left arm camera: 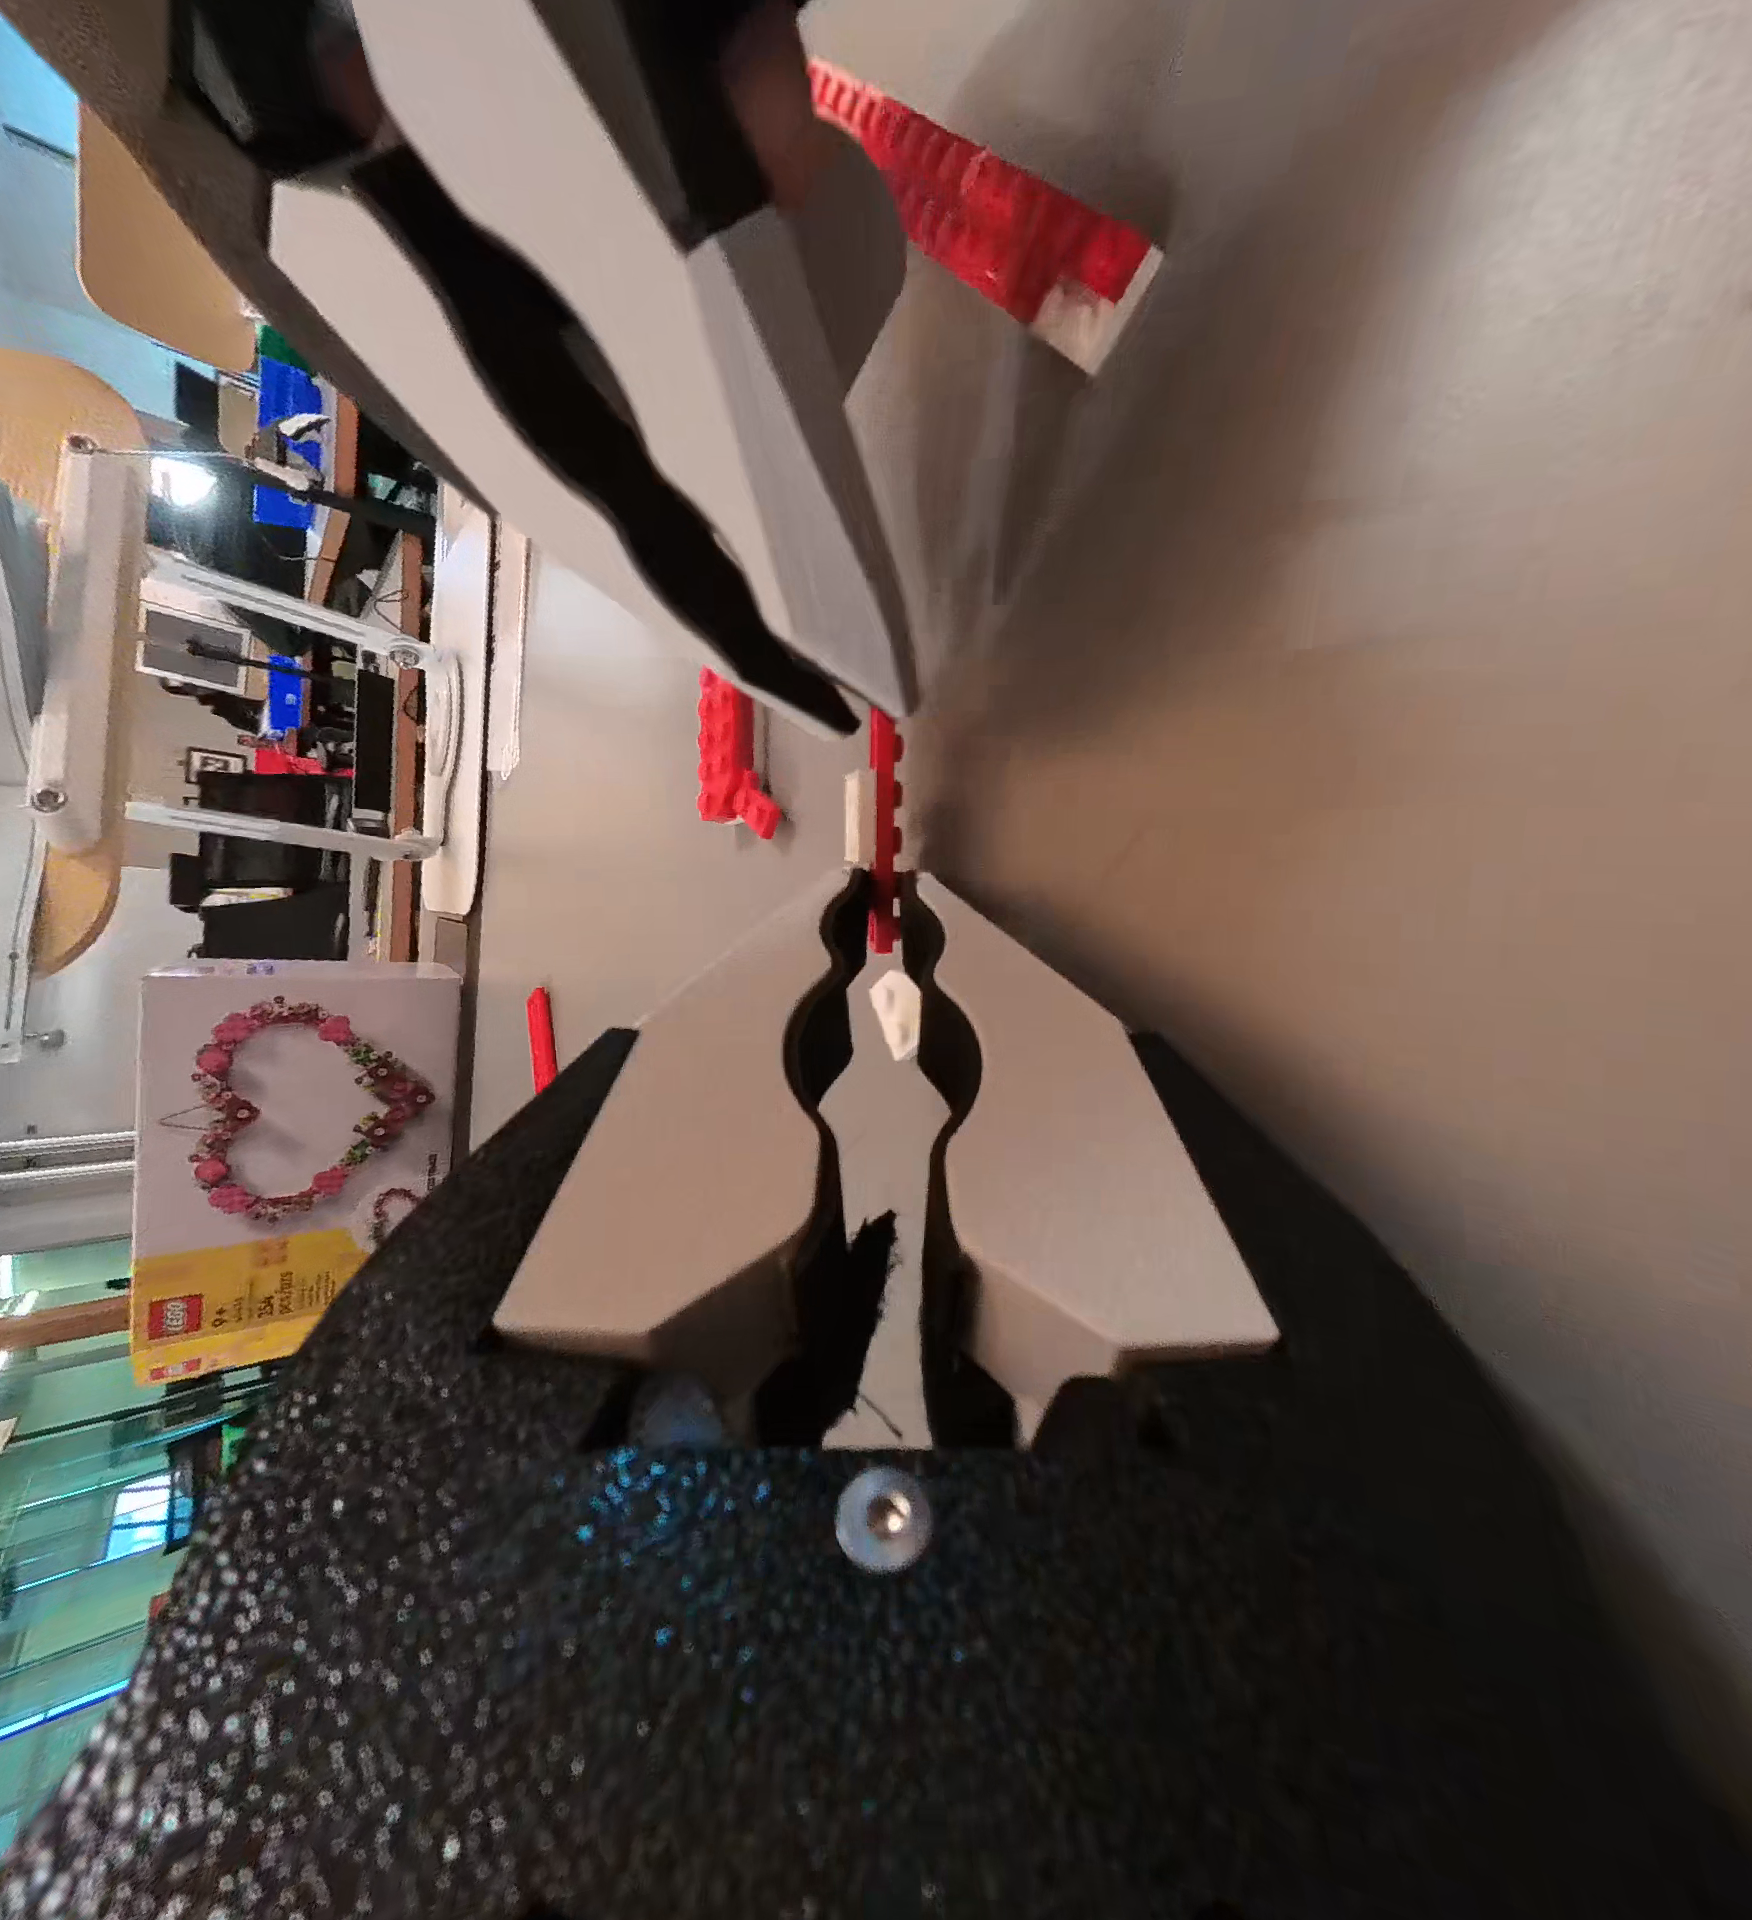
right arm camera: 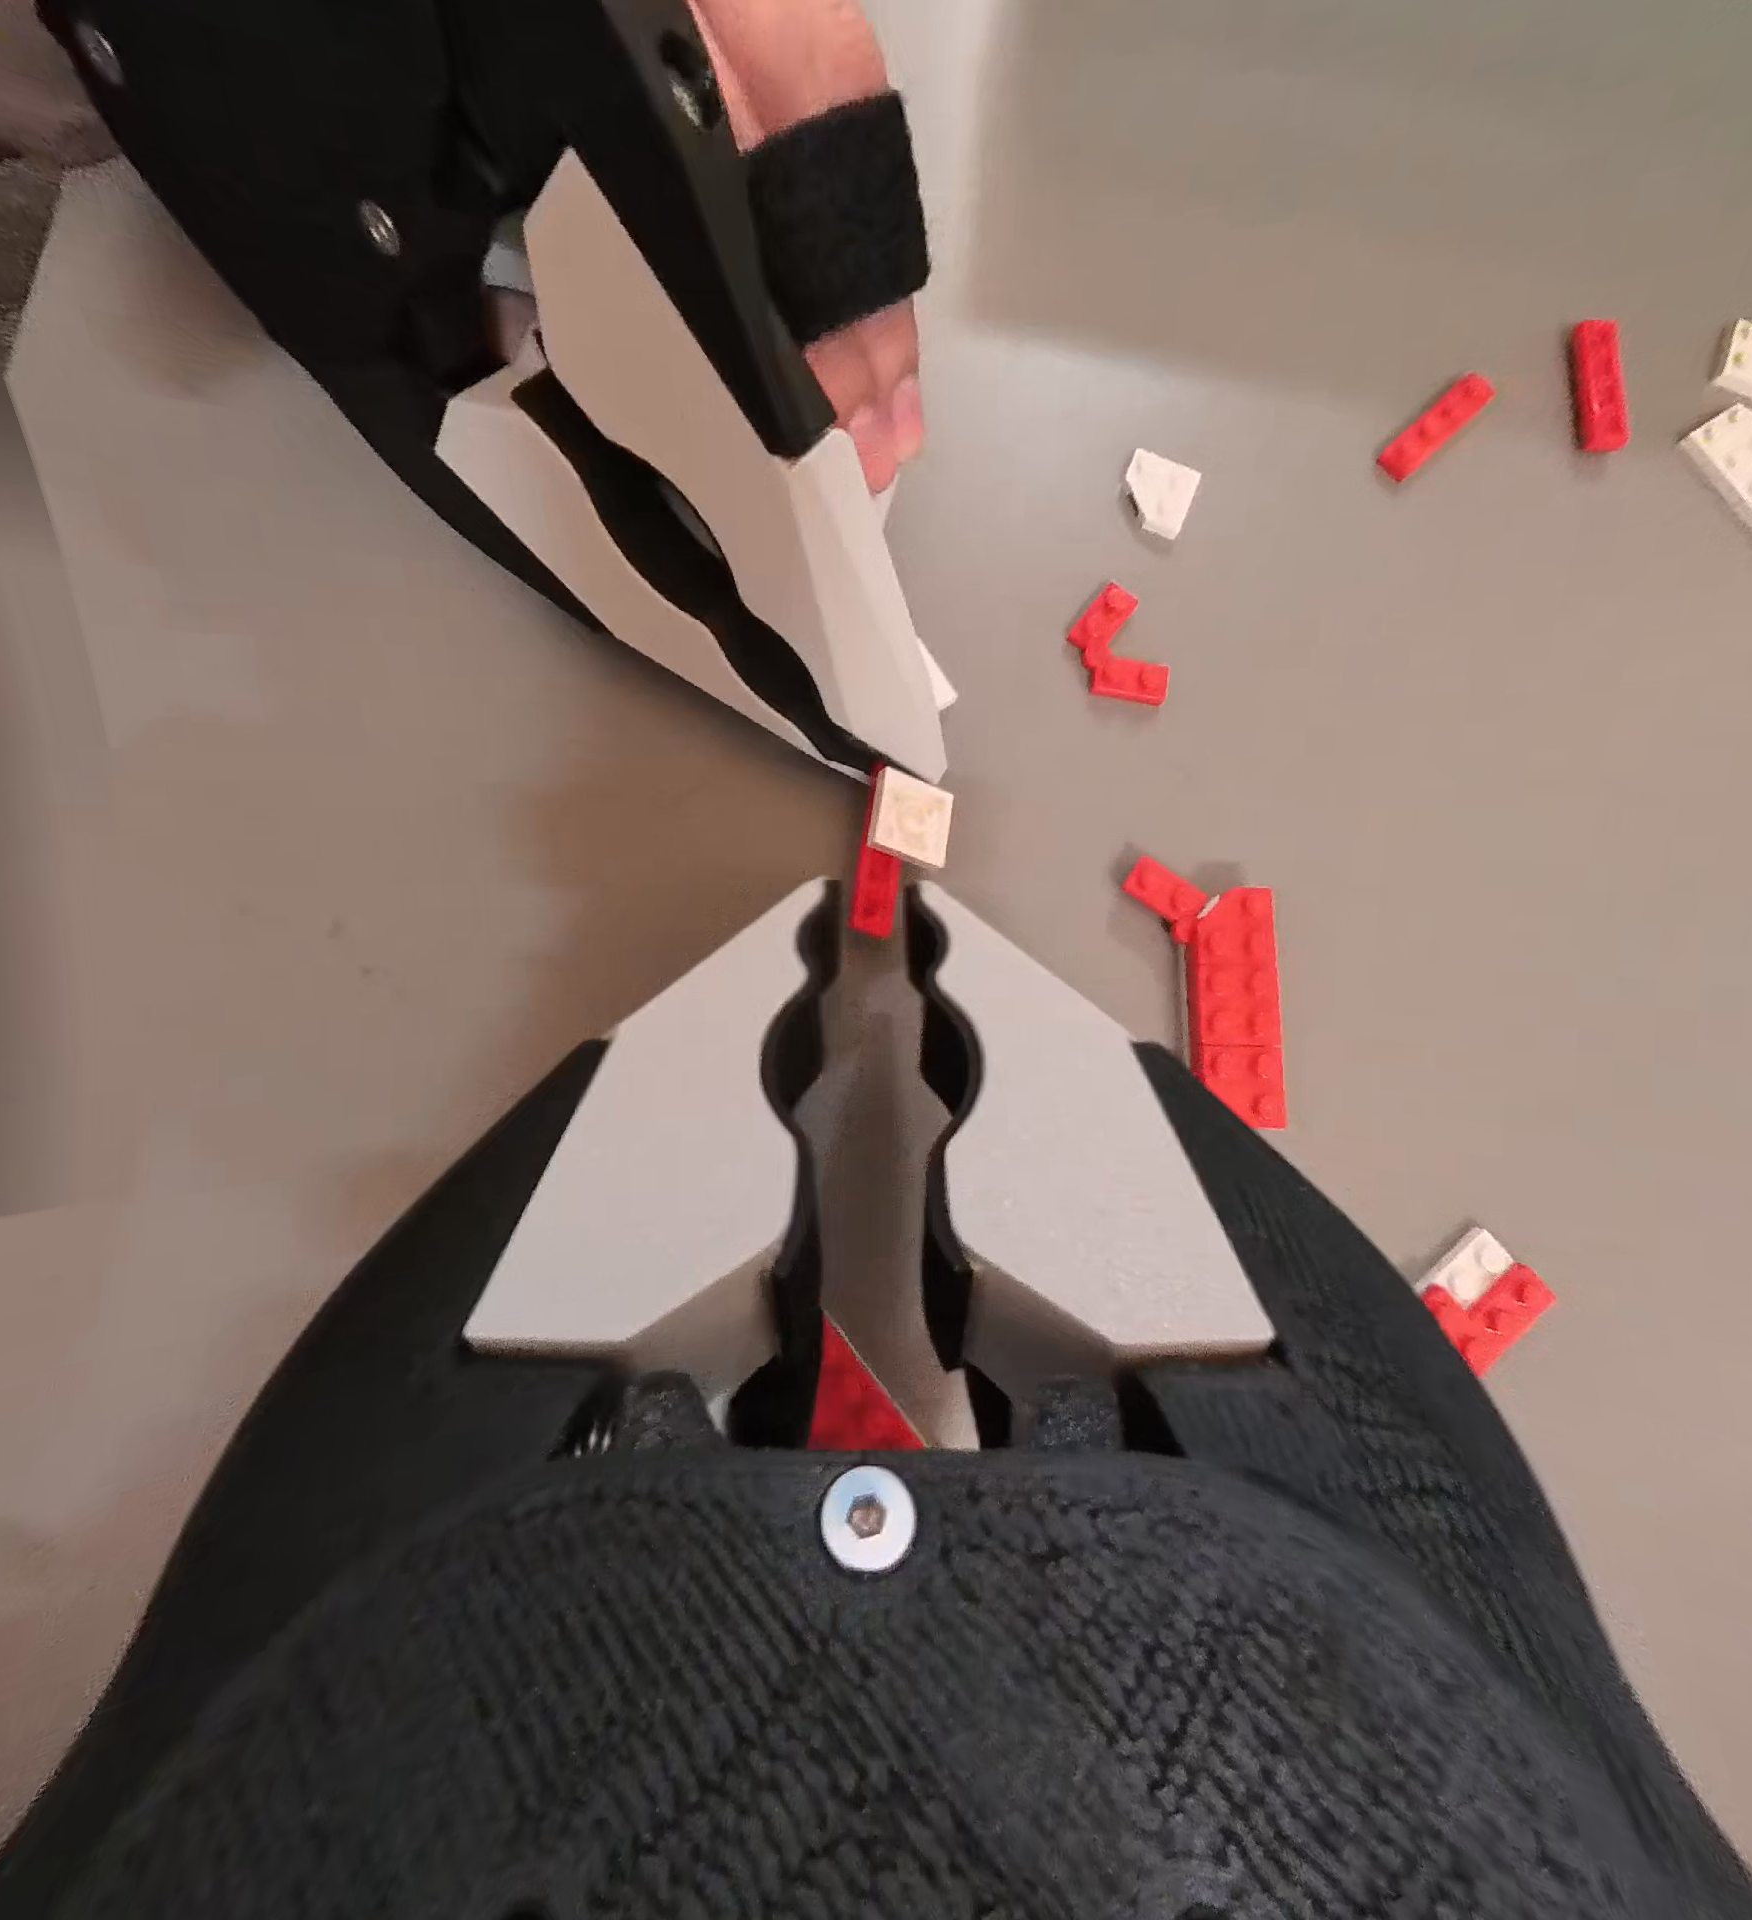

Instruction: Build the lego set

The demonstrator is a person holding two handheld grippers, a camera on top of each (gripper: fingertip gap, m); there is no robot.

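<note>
Red plate (right arm camera: 873, 896) with a white tile (right arm camera: 911, 817) is pinched by both the left gripper (left arm camera: 882, 883) and right gripper (right arm camera: 872, 891) above the tabletop (right arm camera: 1474, 831); press squarely, keeping the fingers steady.

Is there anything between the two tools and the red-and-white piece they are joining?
Nothing visible. The right tool grips the red plate, and the left tool meets the white plate on it directly; loose bricks lie aside.
</note>
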